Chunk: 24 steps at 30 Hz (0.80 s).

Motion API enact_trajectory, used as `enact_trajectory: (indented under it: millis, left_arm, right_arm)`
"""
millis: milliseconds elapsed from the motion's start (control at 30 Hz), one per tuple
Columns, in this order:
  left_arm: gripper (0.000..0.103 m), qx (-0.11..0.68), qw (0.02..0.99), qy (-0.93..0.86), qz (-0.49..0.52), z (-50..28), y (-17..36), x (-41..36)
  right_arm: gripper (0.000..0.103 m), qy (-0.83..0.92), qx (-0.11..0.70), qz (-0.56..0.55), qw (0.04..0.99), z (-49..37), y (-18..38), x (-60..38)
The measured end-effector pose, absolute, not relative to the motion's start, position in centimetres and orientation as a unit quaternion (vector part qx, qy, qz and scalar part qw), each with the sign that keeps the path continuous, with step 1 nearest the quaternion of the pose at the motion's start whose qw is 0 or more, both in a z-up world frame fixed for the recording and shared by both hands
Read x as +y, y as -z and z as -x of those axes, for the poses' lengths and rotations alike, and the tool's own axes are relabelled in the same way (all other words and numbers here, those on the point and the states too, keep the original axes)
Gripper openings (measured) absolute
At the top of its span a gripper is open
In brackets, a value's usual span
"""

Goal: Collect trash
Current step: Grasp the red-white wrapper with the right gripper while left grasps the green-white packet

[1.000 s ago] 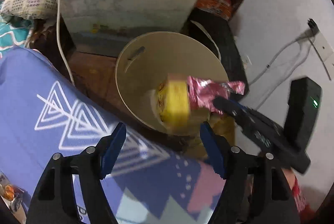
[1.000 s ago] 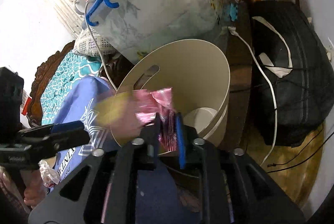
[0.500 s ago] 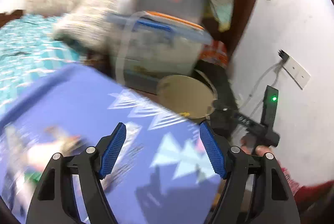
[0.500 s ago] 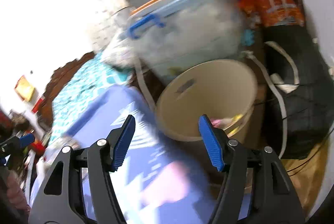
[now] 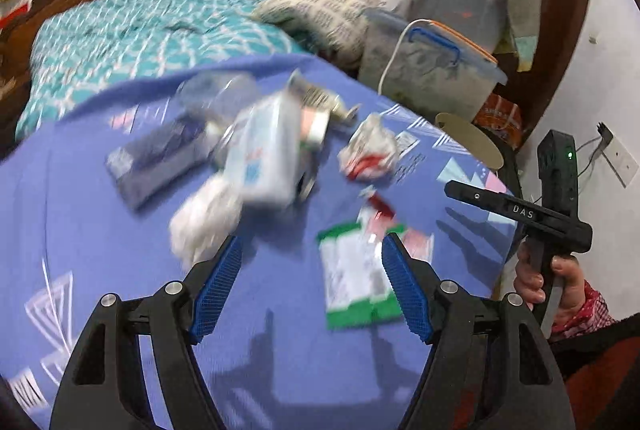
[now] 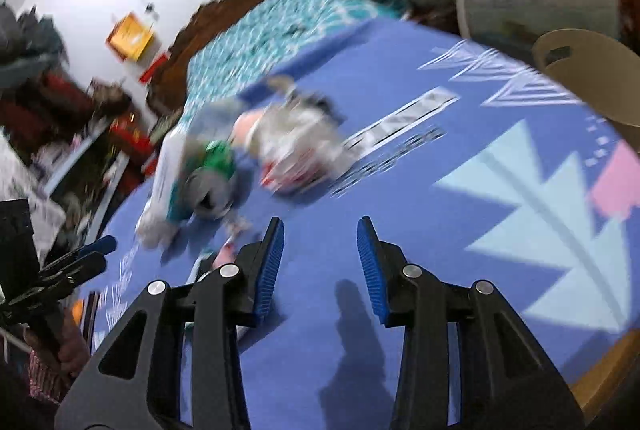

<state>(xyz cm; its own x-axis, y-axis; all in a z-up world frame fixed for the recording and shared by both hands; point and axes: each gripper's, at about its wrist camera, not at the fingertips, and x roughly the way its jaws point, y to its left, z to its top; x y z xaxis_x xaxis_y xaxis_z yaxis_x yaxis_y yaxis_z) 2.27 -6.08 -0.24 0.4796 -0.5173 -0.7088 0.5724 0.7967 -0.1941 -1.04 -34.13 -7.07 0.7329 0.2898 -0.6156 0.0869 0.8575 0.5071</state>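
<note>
- Left gripper (image 5: pixel 312 284): jaws wide apart, empty, hanging over the purple sheet (image 5: pixel 100 250) w/ a green-and-white wrapper (image 5: pixel 352 282) lying flat btwn the pads, not touched.
- Right gripper (image 6: pixel 320 264): jaws closing, nothing btwn them, only bare sheet below.
- Trash left, all on the sheet: crumpled white-and-red wrapper (image 5: pixel 370 151), white tissue wad (image 5: pixel 208 213), pale blue pack (image 5: pixel 264 153), dark flat packet (image 5: pixel 160 157), small red scraps near the green wrapper. Blurred, so exact count unclear.
- Beige bin (image 6: pixel 592 73) sits off the sheet's far edge, beside the lidded storage box (image 5: pixel 436 81); its inside is hidden in both views.
- Progress, my read: early-to-mid; most of the pile is uncollected.
- Vs a sec ago: right gripper then pinched a pink wrapper over the bin; now it's empty, both grippers have swung away from the bin to the pile.
</note>
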Motion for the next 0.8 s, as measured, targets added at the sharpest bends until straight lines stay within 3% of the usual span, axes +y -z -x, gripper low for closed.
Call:
enact_trajectory:
  millis: [233, 467, 500, 533, 567, 600, 633, 700, 800]
  left_arm:
    - [0.07, 0.424, 0.842, 0.334, 0.014, -0.9, 2.6, -4.7]
    - [0.074, 0.414, 0.837, 0.344, -0.095, 1.2, 4.8, -11.0]
    - [0.073, 0.415, 0.836, 0.34, -0.11, 1.4, 5.4, -12.0]
    - [0.07, 0.418, 0.836, 0.338, -0.115, 1.2, 5.6, -12.5]
    - [0.053, 0.421, 0.834, 0.336, -0.118, 1.2, 6.0, -12.8]
    - [0.036, 0.428, 0.83, 0.334, -0.125, 0.9, 6.6, -13.3]
    - [0.031, 0.426, 0.832, 0.331, -0.126, 0.8, 6.8, -13.3]
    - [0.004, 0.419, 0.839, 0.324, -0.12, 0.5, 6.4, -13.0]
    - [0.003, 0.417, 0.845, 0.317, -0.104, 0.0, 5.6, -12.1]
  right_arm:
    - [0.041, -0.078, 0.382, -0.242, 0.888, -0.1, 7.2, -31.5]
    - [0.04, -0.095, 0.409, -0.248, 0.873, 1.2, 9.1, -30.6]
    - [0.038, -0.099, 0.412, -0.246, 0.872, 1.4, 9.3, -30.4]
    - [0.029, -0.103, 0.414, -0.244, 0.871, 1.5, 9.4, -30.2]
    - [0.021, -0.113, 0.417, -0.241, 0.869, 1.5, 9.6, -29.9]
    - [0.021, -0.122, 0.419, -0.24, 0.867, 1.5, 9.8, -29.5]
    - [0.017, -0.12, 0.416, -0.237, 0.87, 1.6, 9.7, -29.4]
    - [0.014, -0.111, 0.404, -0.23, 0.879, 2.0, 9.2, -29.5]
    - [0.011, -0.072, 0.38, -0.241, 0.89, 2.5, 8.4, -31.1]
